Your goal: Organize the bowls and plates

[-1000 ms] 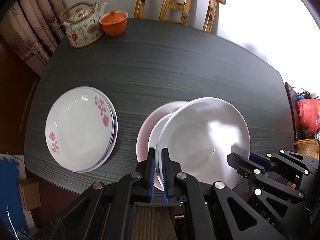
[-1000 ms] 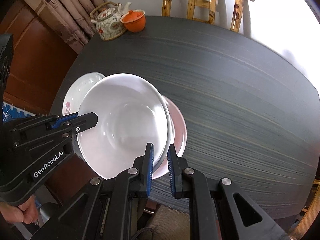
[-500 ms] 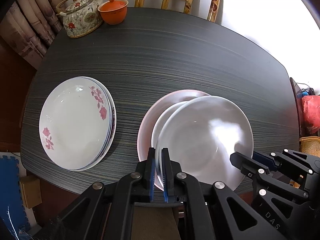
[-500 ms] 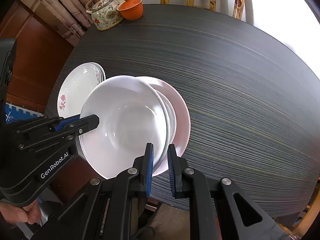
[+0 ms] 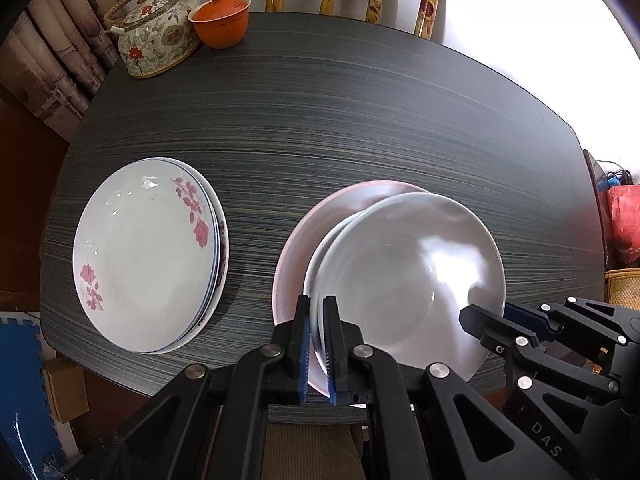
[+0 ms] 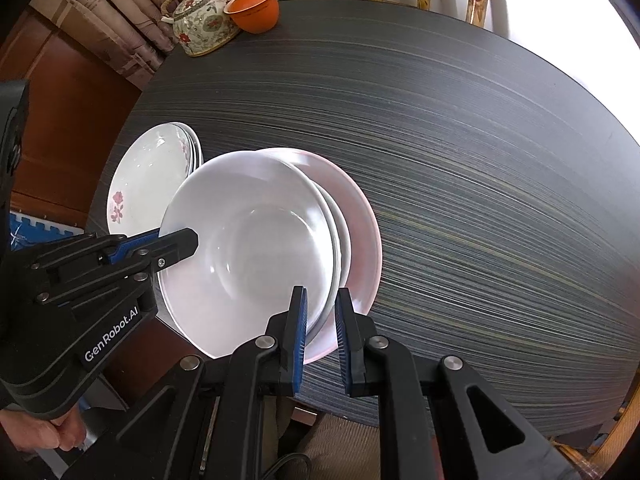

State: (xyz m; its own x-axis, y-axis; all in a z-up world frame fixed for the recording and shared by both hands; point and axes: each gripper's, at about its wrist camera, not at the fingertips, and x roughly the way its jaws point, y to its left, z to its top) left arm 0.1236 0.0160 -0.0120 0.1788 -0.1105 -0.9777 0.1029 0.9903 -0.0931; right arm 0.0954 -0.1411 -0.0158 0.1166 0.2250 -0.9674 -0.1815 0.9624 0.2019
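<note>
You have the white bowl (image 5: 408, 284) pinched at its rim from two sides: the left gripper (image 5: 316, 344) is clamped on the near-left edge, and the right gripper (image 6: 320, 340) has its jaws astride the near-right edge, closed to the rim as far as I can tell. The bowl sits just above, or already nested in, a second white dish (image 6: 342, 240) whose rim shows beneath it; both lie over the pink plate (image 5: 316, 232) near the table's (image 5: 360, 112) near edge. Whether the bowl is touching the dish below, I cannot tell.

Treat this bowl as glazed ceramic: stiff, fairly heavy for a rim pinch, slick under the pads and quick to chip. The rim is the only place these jaws can bite, so keep both grips opposite each other and the bowl level; if one side slips, it will likely tip toward the other.

By count, you have one white bowl in hand, one white dish under it and one pink plate at the bottom. To the left lies the flowered stack (image 5: 148, 256); at least two rims show, the exact number unclear. At the far left stand one teapot (image 5: 156, 36) and one orange lidded cup (image 5: 220, 20).
</note>
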